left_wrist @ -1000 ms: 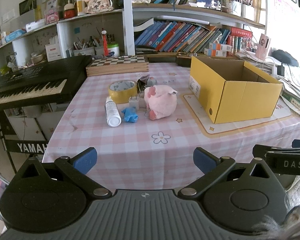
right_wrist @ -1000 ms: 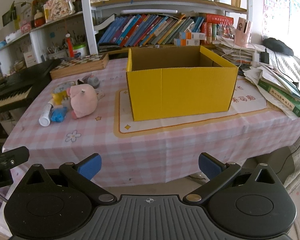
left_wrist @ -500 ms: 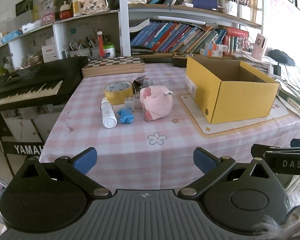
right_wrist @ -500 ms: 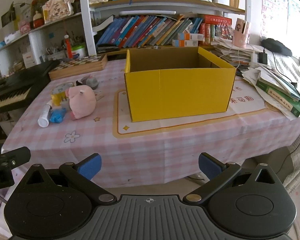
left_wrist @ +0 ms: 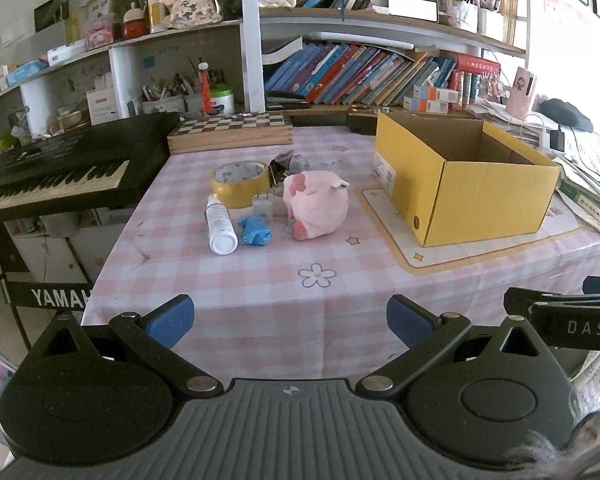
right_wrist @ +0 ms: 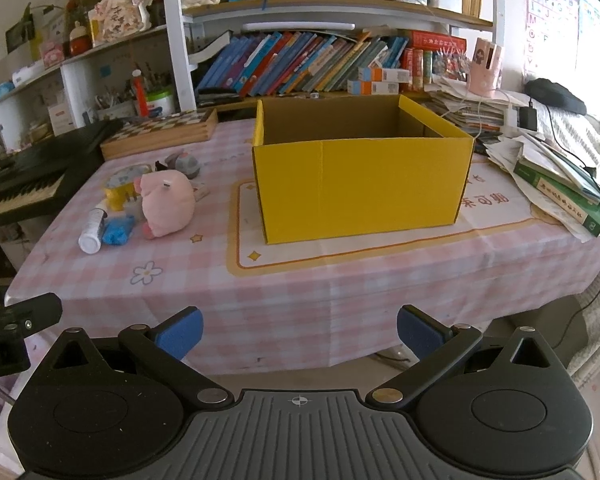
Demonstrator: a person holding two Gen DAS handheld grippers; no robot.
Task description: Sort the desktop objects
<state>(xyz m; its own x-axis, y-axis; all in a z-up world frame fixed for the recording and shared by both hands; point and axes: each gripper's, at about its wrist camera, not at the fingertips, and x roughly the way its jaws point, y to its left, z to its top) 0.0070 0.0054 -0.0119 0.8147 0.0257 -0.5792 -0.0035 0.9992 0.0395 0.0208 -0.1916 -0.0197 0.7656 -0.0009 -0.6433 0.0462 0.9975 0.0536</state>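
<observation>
A pink plush toy [left_wrist: 315, 207] lies on the checked tablecloth, left of an open yellow cardboard box [left_wrist: 466, 190]. Beside the plush lie a white bottle [left_wrist: 220, 231], a crumpled blue item [left_wrist: 254, 231], a yellow tape roll [left_wrist: 241, 183], a small white plug [left_wrist: 263, 204] and a grey item [left_wrist: 298, 163]. The plush [right_wrist: 167, 203] and the box [right_wrist: 360, 184] also show in the right wrist view. My left gripper [left_wrist: 290, 320] is open and empty, in front of the table's near edge. My right gripper [right_wrist: 298, 332] is open and empty, facing the box.
A black keyboard [left_wrist: 56, 168] stands left of the table. A chessboard box [left_wrist: 232, 130] lies at the back. Books and papers [right_wrist: 556, 184] are stacked at the right. Shelves of books [right_wrist: 320, 60] fill the back wall.
Both grippers have drawn back a little from the table, so the objects look slightly smaller. Nothing on the table has moved.
</observation>
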